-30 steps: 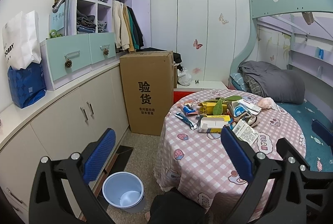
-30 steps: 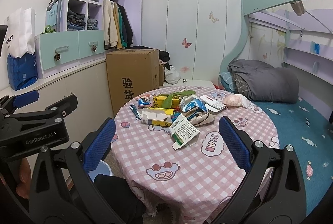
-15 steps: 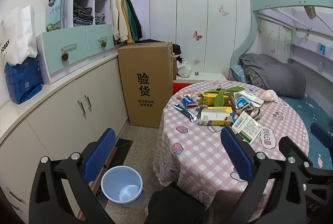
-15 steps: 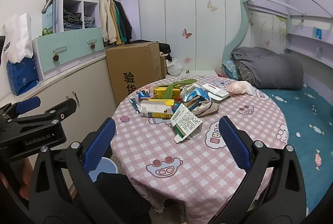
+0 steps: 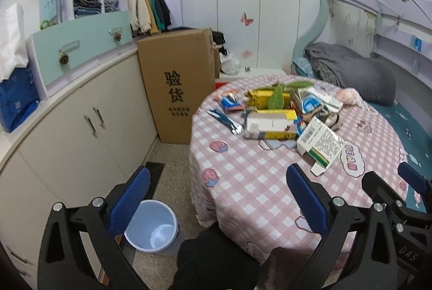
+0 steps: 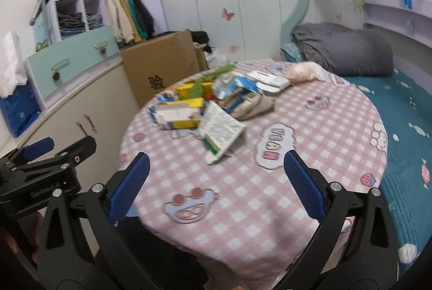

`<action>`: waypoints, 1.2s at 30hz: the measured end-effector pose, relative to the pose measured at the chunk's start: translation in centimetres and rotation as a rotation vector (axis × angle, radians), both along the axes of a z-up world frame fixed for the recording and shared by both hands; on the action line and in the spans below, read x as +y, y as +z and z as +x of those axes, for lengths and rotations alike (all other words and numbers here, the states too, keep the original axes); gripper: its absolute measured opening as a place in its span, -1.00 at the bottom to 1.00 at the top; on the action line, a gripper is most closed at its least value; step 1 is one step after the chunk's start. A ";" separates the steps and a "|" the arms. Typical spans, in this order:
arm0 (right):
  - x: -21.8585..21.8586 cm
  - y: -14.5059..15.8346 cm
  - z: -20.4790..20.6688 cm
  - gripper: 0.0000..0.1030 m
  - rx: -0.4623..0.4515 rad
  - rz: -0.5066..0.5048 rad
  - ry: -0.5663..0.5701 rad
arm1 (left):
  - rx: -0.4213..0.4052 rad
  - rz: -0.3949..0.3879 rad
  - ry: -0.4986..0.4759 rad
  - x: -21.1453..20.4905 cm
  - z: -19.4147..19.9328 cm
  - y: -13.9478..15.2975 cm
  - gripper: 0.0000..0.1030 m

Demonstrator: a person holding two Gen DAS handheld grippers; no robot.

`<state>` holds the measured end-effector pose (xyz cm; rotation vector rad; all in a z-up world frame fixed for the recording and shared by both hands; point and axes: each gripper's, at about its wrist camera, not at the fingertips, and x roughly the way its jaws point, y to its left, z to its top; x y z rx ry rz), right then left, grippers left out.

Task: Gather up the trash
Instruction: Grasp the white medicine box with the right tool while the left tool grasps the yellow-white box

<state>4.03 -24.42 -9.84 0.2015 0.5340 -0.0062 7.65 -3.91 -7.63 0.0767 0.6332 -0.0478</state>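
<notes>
**Trash heaped on the round table**

Trash (image 5: 280, 114) is lying in a pile at the upper centre of the frame, on the pink checked table (image 5: 243, 182). We are holding the left gripper (image 5: 216, 198) and the right gripper (image 6: 216, 182) wide apart, both empty. A pale blue bin (image 5: 151, 229) is sitting lower left on the floor.

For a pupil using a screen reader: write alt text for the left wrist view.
An open left gripper hovers before a round table in pink checked cloth, littered with boxes and wrappers, including a white carton. An empty blue bin stands on the floor below, beside white cupboards.
</notes>
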 end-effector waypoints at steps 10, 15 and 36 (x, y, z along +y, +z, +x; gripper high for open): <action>-1.4 -2.4 6.3 0.88 0.124 -0.036 0.020 | 0.034 0.074 -0.033 -2.0 4.8 -2.3 0.92; -0.8 -2.7 11.1 0.88 0.205 -0.094 0.083 | 0.086 0.034 -0.047 -1.3 8.1 -2.6 0.92; -2.4 -4.1 14.0 -0.29 0.236 -0.006 0.146 | 0.170 -0.024 -0.417 -4.3 17.5 -5.6 0.04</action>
